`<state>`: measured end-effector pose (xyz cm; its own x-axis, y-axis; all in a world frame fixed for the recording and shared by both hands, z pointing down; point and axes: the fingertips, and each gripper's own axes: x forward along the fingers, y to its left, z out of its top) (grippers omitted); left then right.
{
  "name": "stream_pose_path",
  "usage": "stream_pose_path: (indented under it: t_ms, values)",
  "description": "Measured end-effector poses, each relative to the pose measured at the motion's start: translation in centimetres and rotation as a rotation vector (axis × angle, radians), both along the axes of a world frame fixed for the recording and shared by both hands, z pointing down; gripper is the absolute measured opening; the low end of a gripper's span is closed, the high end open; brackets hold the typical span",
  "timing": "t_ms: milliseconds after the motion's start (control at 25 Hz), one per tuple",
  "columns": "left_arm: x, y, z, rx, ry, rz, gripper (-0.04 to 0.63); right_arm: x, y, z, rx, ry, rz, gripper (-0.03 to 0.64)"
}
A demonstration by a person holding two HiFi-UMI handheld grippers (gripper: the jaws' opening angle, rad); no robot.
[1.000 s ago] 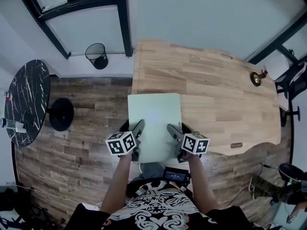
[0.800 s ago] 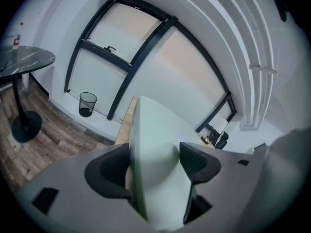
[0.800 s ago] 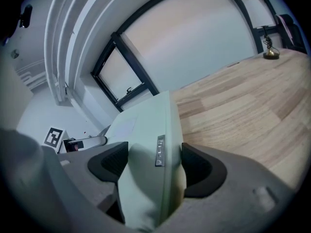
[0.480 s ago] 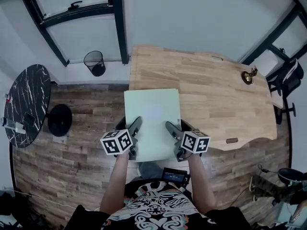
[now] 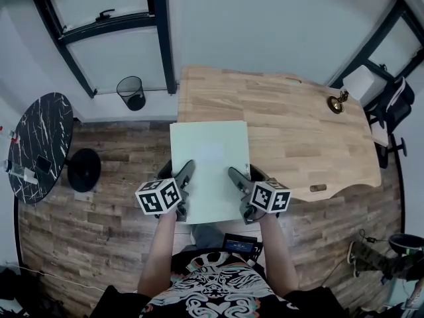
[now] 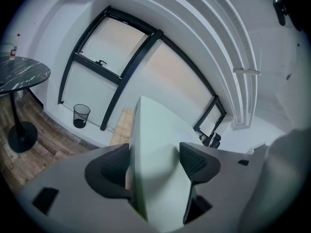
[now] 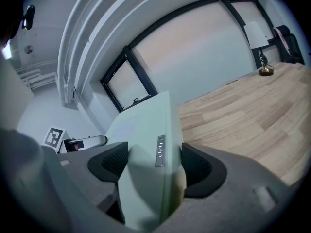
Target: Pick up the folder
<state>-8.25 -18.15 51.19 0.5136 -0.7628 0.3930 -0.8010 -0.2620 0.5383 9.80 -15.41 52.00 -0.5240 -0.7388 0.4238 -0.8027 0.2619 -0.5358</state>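
In the head view the folder (image 5: 209, 164) looks slightly higher and nearer than a second ago, seemingly lifted above the tabletop (image 5: 298, 134) corner between the left claw (image 5: 187, 175) and right claw (image 5: 236, 176); the left gripper view shows its pads clenched on the folder's edge; the right gripper view shows the same grasp; the pickup looks nearly complete.

Bright even daylight, fisheye edges, soft shadows

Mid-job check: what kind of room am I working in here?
Probably an office or small workroom: a long wooden desk with a small desk lamp, a wire wastebasket by dark-framed windows, and a round black marble-look table on wood flooring.
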Motion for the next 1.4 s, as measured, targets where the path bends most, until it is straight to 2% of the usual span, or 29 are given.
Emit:
stream_pose_path:
  t_ms: [560,1400]
  values:
    - [-0.9,1.5,-1.5,0.025,-0.009,-0.003,0.305,-1.0,1.4,-1.5,0.031,-0.007,-0.008,0.328]
    - [1.0,1.6,-2.0,0.033,-0.019,0.028,0.305,0.8,2.0,-1.6,0.037,-0.017,0.022,0.328]
